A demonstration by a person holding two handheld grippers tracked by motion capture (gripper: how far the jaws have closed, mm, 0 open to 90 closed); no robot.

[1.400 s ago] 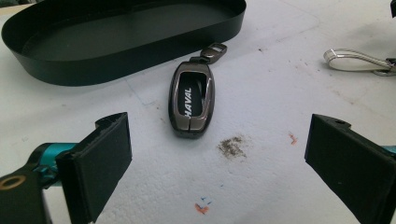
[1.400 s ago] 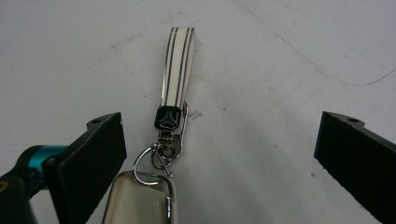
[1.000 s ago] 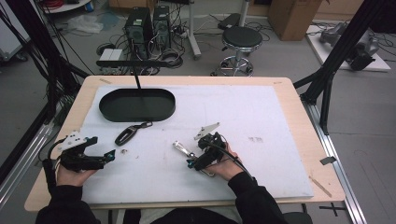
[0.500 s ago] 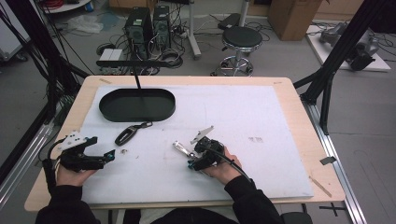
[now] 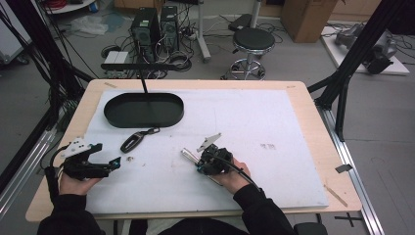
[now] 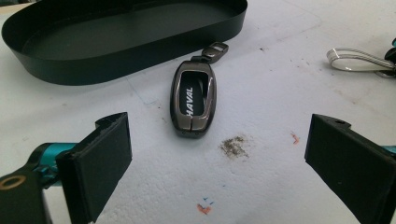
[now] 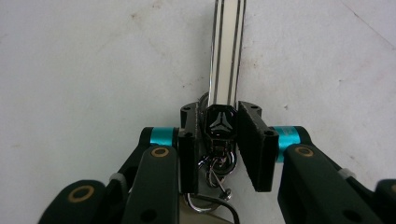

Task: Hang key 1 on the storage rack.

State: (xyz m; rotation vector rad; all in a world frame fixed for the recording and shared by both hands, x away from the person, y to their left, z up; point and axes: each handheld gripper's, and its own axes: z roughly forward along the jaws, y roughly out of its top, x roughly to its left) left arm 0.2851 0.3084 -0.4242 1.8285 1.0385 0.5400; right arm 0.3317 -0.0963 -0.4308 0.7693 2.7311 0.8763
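Clamping keychain [image 7: 223, 122], lower rings [image 7: 215, 177] hidden

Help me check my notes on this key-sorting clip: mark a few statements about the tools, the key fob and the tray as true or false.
1. The right tool is clamped on a strap keychain. True.
2. The left tool grips the key fob. False: its jaws stand open, the fob lying between and beyond them, untouched.
3. The key fob lies inside the black tray. False: it lies on the white mat beside the tray.
4. The tray holds nothing. True.
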